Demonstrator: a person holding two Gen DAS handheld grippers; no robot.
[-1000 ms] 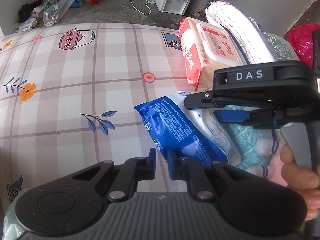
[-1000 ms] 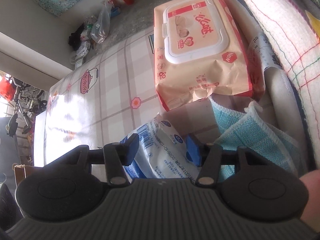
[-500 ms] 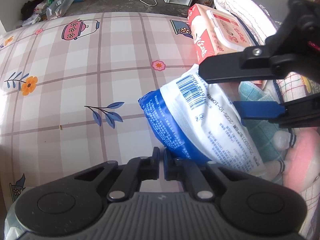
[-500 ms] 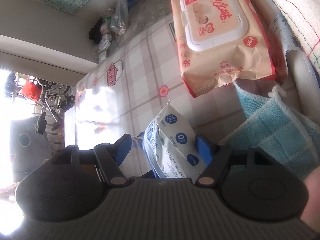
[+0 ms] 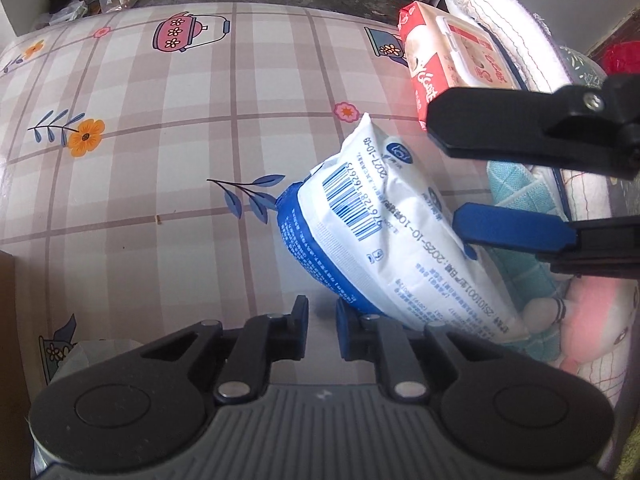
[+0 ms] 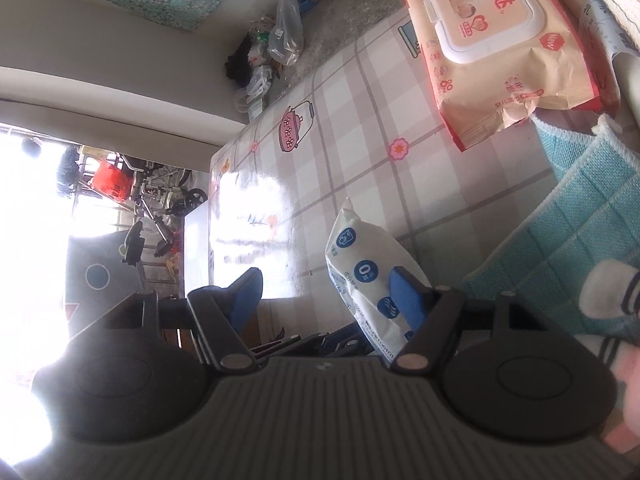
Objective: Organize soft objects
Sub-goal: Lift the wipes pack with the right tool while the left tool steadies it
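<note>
Left tongs [image 5: 322, 322] sit low over the table with their fingers pressed nearly together and nothing pinched between them; the blue lower corner of a soft white-and-blue plastic pack with a barcode [image 5: 384, 236] lies just beside their right fingertip. That pack stands tilted on the table covered in a pink-and-grey checked cloth with flower and teapot prints [image 5: 168, 152], its sealed top corner pointing up and away, its lower end resting near the left tongs.

Right tongs [image 5: 444, 178] reach in from the right side with their fingers spread wide, having just been opening. One blue-padded finger [image 6: 406, 300] lies against the side of the white-and-blue pack, while the other finger stands well clear of it, so the pack is not pinched.

Behind the pack, toward the far right edge of the table, a peach-and-red pack of wet wipes with a white flip lid [image 6: 496, 44] lies flat. Next to it is a folded light-blue woven cloth with white edging [image 6: 580, 216], and a pink and white plush toy [image 5: 588, 320] lies against the cloth's near end. A rolled white quilted blanket with coloured stitching [image 5: 508, 28] lies beyond the wipes.
</note>
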